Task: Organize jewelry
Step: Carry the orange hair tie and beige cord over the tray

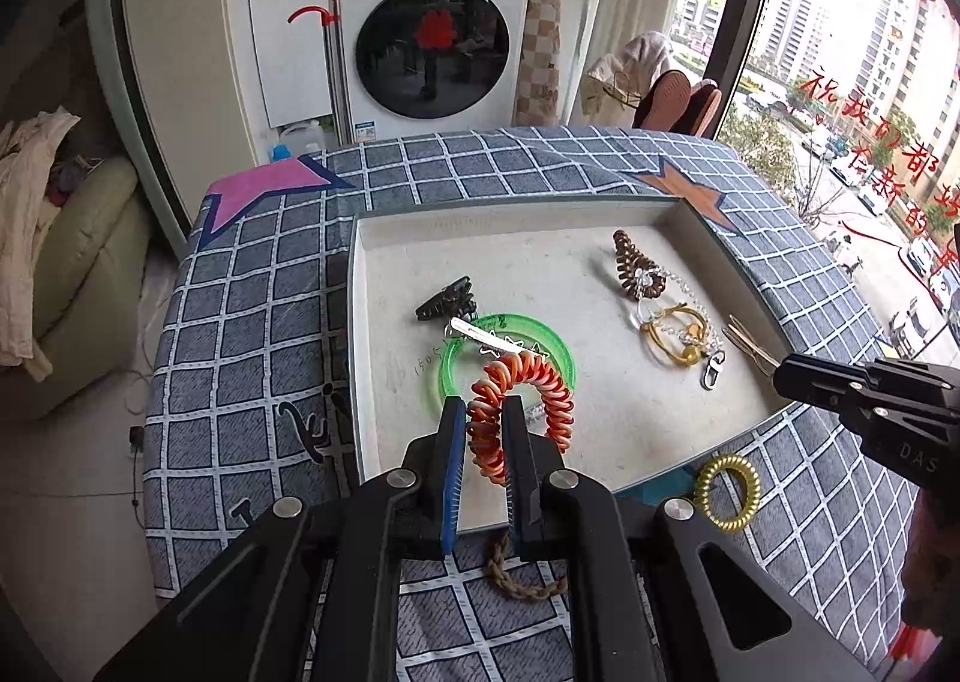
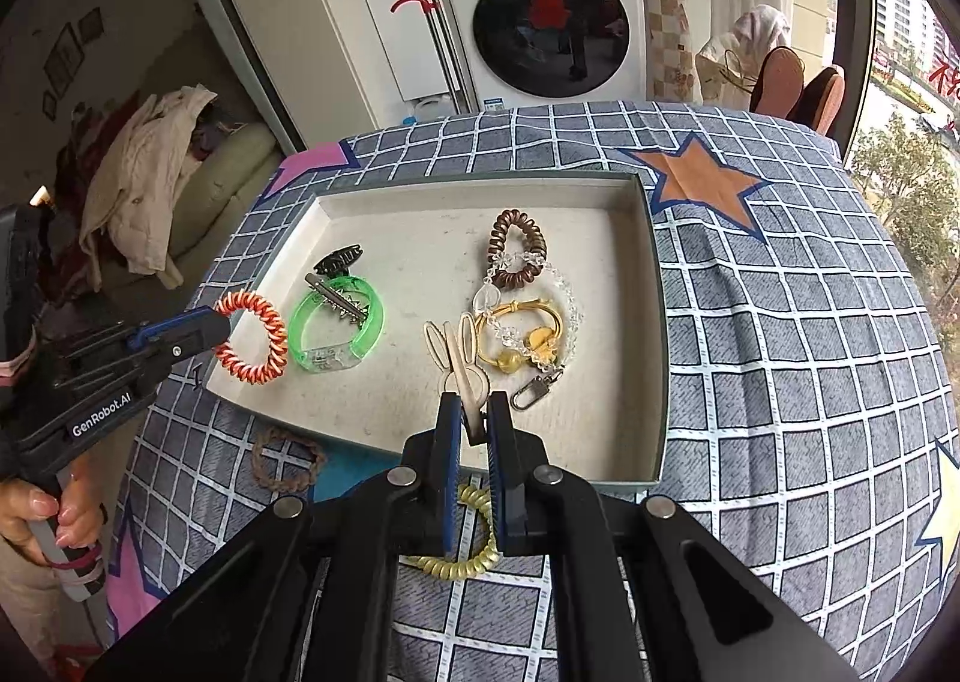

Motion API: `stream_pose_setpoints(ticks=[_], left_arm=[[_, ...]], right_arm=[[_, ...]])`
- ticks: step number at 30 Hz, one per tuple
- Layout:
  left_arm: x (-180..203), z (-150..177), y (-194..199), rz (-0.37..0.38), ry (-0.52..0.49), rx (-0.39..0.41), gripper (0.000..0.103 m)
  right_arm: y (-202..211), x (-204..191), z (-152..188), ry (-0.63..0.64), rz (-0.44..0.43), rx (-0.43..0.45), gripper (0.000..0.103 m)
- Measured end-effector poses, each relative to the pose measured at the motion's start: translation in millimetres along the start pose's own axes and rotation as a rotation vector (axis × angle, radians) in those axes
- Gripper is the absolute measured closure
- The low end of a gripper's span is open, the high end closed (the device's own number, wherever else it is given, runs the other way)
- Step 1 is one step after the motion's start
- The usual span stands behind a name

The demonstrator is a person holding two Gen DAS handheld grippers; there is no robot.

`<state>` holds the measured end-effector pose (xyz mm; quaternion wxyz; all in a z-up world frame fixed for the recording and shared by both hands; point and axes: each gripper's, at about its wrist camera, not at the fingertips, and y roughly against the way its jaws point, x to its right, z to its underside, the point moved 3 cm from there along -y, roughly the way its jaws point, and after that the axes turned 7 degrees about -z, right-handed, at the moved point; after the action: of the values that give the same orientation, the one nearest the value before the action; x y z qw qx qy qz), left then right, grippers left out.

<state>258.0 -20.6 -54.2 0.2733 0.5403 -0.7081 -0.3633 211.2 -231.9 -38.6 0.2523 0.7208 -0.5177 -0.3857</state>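
Observation:
A shallow white tray (image 1: 540, 217) (image 2: 654, 334) lies on the checked tablecloth. My left gripper (image 1: 485, 406) (image 2: 223, 329) is shut on an orange spiral hair tie (image 1: 522, 412) (image 2: 251, 338), held over the tray's near left part. My right gripper (image 2: 474, 409) (image 1: 780, 373) is shut on a cream rabbit-shaped hair clip (image 2: 459, 358) over the tray's front. In the tray lie a green bangle (image 2: 336, 325) with a silver clip, a black claw clip (image 2: 339, 260), a brown spiral tie (image 2: 519, 250), a clear bead chain (image 2: 567, 292) and a yellow tie (image 2: 528, 340).
A gold spiral tie (image 1: 727, 493) (image 2: 462, 556) and a brown braided band (image 1: 522, 580) (image 2: 287, 463) lie on the cloth in front of the tray. A washing machine (image 2: 540, 9) stands behind the table, a window to the right, a sofa with clothes at left.

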Motion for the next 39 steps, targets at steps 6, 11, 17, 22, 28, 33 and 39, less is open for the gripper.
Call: stream_pose_setpoints(ticks=[6, 11, 17, 22, 28, 33, 39], left_arm=[[1, 7, -21, 0.008, -0.021, -0.063, 0.071], [1, 9, -38, 0.007, -0.011, -0.106, 0.071], [6, 5, -49, -0.033, -0.020, -0.095, 0.071], [9, -3, -56, -0.051, -0.010, -0.080, 0.071], [15, -5, -64, -0.094, -0.017, -0.057, 0.071], [18, -3, -61, -0.119, -0.044, -0.041, 0.071], [17, -1, -59, -0.125, -0.040, -0.041, 0.071]], right_arm=[[-24, 4, -2, -0.020, -0.005, -0.045, 0.094], [-43, 10, 0, -0.040, 0.006, -0.074, 0.094], [-54, 24, -2, -0.069, 0.041, -0.071, 0.094], [-52, 36, -9, -0.101, 0.065, -0.044, 0.094], [-55, 46, -13, -0.109, 0.103, -0.038, 0.094], [-58, 40, -7, -0.074, 0.120, -0.052, 0.093], [-58, 38, -5, -0.083, 0.111, -0.053, 0.091]])
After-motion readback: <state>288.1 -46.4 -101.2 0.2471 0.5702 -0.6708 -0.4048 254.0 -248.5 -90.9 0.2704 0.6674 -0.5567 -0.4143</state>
